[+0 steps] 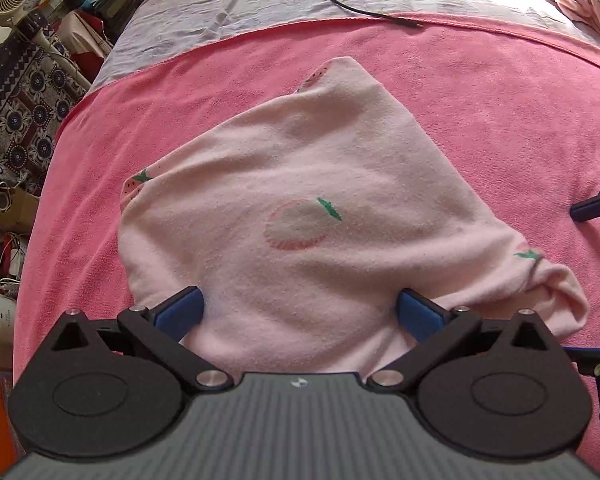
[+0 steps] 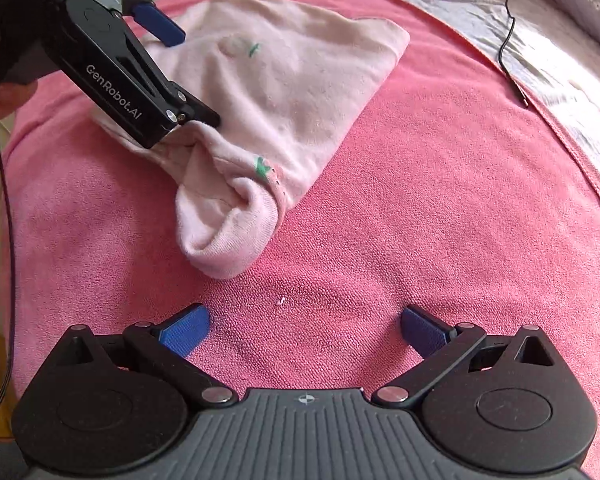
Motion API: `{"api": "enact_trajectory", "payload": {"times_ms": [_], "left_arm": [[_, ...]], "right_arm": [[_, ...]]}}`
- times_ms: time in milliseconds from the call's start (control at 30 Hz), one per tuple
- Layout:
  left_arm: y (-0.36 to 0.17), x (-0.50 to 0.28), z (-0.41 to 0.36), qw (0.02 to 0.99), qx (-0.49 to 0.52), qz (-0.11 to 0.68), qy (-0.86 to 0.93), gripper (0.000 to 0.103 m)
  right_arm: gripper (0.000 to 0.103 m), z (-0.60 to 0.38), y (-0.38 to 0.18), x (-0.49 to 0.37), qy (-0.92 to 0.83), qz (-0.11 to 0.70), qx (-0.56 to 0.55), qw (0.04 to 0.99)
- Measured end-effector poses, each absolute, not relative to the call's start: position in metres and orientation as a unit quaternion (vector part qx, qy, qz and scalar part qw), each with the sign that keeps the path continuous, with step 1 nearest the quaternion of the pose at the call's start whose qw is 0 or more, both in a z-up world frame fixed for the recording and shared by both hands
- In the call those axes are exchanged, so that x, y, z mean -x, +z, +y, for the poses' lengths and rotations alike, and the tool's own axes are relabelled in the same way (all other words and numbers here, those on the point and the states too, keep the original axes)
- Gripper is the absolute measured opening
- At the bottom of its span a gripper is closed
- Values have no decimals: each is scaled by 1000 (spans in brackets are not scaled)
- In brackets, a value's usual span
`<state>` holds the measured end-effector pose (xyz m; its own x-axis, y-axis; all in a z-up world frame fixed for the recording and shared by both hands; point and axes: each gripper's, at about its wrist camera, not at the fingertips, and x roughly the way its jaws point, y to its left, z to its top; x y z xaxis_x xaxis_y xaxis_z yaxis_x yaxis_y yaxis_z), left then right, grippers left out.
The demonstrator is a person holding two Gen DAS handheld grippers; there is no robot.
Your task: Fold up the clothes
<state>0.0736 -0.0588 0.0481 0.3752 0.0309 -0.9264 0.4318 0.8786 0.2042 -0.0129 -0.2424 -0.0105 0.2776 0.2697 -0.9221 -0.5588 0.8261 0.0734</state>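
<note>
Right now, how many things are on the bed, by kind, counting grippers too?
Garments: 2, the pale pink strawberry garment and a crumpled peach one
Pink towels: 1
Black cables: 1
Grippers: 2, left gripper, right gripper
Total: 6

A pale pink garment (image 1: 300, 216) printed with strawberries and green leaves is laid folded into a rough wedge on the pink blanket (image 1: 500, 112). Its narrow end is pointed far, while a ribbed cuff (image 2: 228, 232) is bunched at the near right corner.
</note>
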Motion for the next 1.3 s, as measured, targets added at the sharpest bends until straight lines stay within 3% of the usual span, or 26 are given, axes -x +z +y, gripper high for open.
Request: {"api": "enact_trajectory", "payload": {"times_ms": [167, 400, 567, 733, 933, 1300], "left_arm": [[48, -76, -62, 794, -212, 558, -115, 103], [53, -72, -62, 775, -176, 605, -54, 103], [48, -61, -65, 752, -152, 641, -1, 103], [47, -59, -60, 754, -133, 643, 2, 103], [48, -54, -61, 759, -131, 638, -1, 103], [53, -41, -48, 781, -125, 606, -79, 103]], "right_arm": [[103, -242, -10, 7, 174, 545, 59, 818], [103, -242, -11, 21, 134, 517, 44, 844], [103, -234, -1, 15, 207, 507, 87, 832], [103, -216, 16, 18, 297, 445, 197, 822], [103, -189, 14, -9, 339, 434, 215, 806], [103, -156, -8, -31, 386, 492, 265, 734]]}}
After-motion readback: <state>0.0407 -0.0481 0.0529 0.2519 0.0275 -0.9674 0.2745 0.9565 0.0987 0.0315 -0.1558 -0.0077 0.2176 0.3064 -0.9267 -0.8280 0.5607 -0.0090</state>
